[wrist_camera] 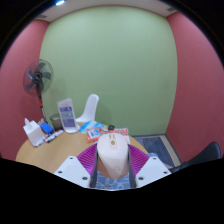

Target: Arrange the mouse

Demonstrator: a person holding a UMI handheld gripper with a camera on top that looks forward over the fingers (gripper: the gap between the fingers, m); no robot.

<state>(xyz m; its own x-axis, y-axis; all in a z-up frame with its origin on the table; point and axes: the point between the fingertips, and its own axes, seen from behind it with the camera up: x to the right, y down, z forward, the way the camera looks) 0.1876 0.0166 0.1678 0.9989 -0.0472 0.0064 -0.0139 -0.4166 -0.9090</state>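
Pinching a pale mouse (113, 158) between both pink pads (90, 157), the gripper (113, 168) is holding it above the round wooden table (50, 155); clutter (45, 128) is sitting beyond, its containers unreadable.

The tool (114, 168) has two white, angular fingers (76, 170), each bearing a magenta ribbed pad (92, 157) on its inner face.

Fan (39, 78), white chair (90, 108), perhaps bottles (36, 130) on table (50, 155).
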